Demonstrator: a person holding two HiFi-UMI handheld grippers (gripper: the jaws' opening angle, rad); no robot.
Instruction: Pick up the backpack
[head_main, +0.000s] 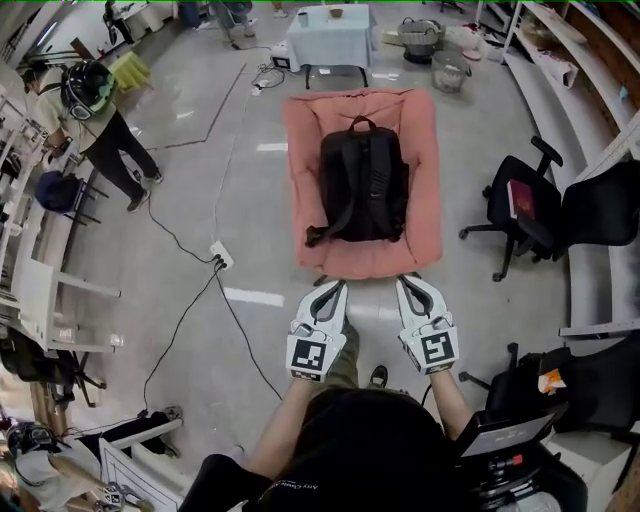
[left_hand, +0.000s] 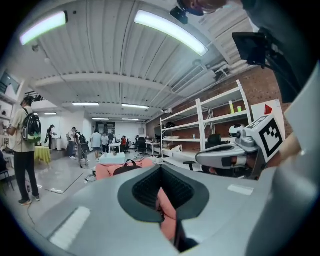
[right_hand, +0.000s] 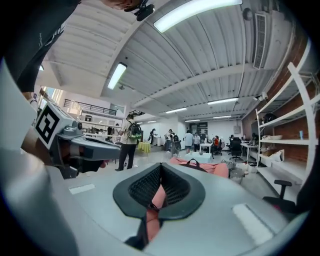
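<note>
Both sets of jaws are closed together with nothing in them; the left gripper (head_main: 335, 288) and right gripper (head_main: 408, 283) hang side by side at the near edge of a pink mat (head_main: 425, 150); the black backpack (head_main: 365, 185) lies flat on it, straight ahead and centred between them, so I judge neither hand nearer; its long axis runs near to far, handle (head_main: 362, 124) at the far end; the mat lies on a glossy grey floor (head_main: 250, 200); office chairs (head_main: 520, 205) stand right, a cable (head_main: 175, 235) trails left.

A pink cushioned mat (head_main: 425, 180) lies on the grey floor (head_main: 250, 200), bearing a black backpack (head_main: 365, 185) flat at its middle.
</note>
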